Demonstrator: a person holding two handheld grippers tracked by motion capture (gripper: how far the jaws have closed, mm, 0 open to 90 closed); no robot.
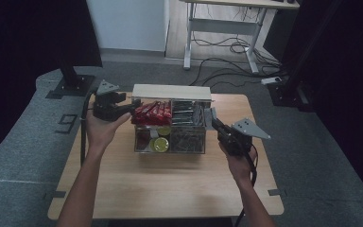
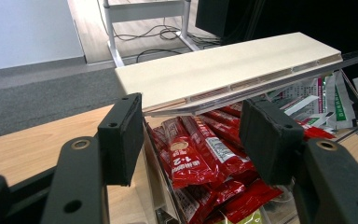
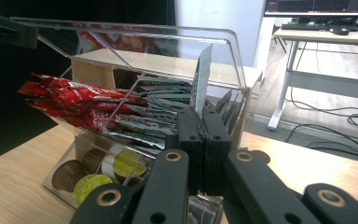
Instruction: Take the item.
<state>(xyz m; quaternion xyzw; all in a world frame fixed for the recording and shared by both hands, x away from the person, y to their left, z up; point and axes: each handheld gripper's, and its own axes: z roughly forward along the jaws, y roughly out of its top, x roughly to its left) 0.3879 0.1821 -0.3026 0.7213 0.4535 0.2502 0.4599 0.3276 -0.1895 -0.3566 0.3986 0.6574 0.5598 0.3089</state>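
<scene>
Right gripper [image 3: 200, 140], jaws clamped on a green-white sachet [image 3: 201, 79] standing upright just above the clear organizer's [image 1: 170, 150] right-hand compartment; left gripper [image 2: 193, 135], jaws apart, faces the red sachets [image 2: 200, 149] at its left end.

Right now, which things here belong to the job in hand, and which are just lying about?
In the job:
- clear organizer box
- white-green sachet, pinched by the right gripper
- red sachets, in front of the open left gripper

Lying about:
- coffee pods in the lower compartment
- desk and floor cables behind
</scene>
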